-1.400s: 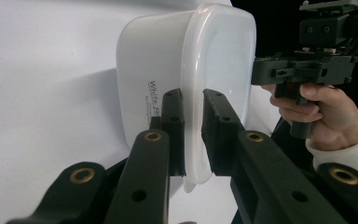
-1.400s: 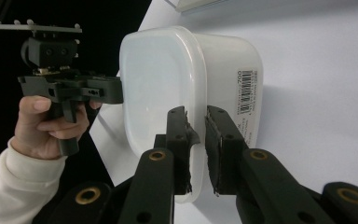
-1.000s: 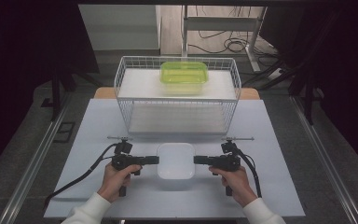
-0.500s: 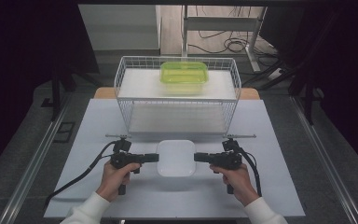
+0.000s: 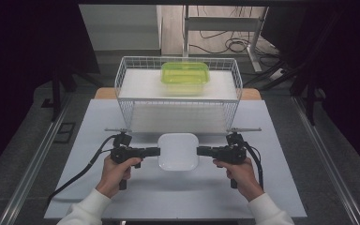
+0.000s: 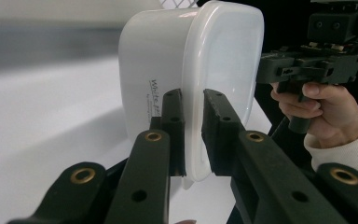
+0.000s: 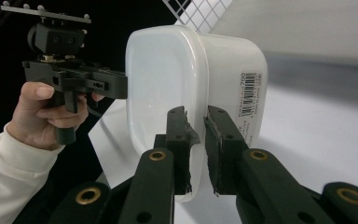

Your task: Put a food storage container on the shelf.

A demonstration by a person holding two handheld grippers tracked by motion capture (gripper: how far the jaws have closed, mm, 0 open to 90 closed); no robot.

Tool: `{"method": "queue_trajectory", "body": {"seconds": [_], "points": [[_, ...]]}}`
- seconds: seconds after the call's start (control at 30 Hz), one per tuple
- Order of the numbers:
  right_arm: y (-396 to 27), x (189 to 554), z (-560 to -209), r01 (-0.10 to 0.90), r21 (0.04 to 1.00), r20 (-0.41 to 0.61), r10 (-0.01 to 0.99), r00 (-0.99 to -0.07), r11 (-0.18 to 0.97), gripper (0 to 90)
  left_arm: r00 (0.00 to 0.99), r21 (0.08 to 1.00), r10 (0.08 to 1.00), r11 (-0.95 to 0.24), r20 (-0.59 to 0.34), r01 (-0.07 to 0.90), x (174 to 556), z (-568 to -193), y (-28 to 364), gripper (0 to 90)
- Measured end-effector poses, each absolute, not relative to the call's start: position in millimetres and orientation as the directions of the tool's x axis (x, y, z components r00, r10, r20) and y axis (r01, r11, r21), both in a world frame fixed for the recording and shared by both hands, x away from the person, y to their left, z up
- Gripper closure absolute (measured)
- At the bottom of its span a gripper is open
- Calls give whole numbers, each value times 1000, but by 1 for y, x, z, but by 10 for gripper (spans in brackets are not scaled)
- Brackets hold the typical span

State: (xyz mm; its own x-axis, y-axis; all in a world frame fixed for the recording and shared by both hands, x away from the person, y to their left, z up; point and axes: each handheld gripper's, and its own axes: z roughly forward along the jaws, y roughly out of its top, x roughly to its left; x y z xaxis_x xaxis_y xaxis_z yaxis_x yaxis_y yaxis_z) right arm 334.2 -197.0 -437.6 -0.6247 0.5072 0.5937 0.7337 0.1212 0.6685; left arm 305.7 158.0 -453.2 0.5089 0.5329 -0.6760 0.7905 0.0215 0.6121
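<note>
Both grippers clamp the white tub's (image 5: 178, 151) lip: left gripper (image 6: 193, 135) at its 9 o'clock, right gripper (image 7: 196, 149) at 3. Tub's mid-table, handwritten "White" one side, barcode sticker reading 700 the other

Two markings on white container (image 6: 191, 79), both partly readable.
Left gripper view: dark handwritten-style word "White" running sideways up the container side wall, just above the tip of the left gripper (image 6: 193, 135), w/ a smaller line of print next to it, too small to read. Right gripper view: white barcode sticker (image 7: 250, 100) on container side wall, just beyond right gripper (image 7: 196, 149) on the side away from the lid; "700" printed at sticker's top end, barcode bars below it, digits & small print alongside too fine to read. High view: no legible text.
</note>
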Motion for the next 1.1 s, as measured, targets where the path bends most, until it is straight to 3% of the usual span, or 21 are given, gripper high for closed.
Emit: {"method": "queue_trajectory", "body": {"seconds": [1.1], "points": [[-200,360,-361,631,771,512,505,-695,87,791,579,706,544,36,-607,707,337,-374,154,793]]}}
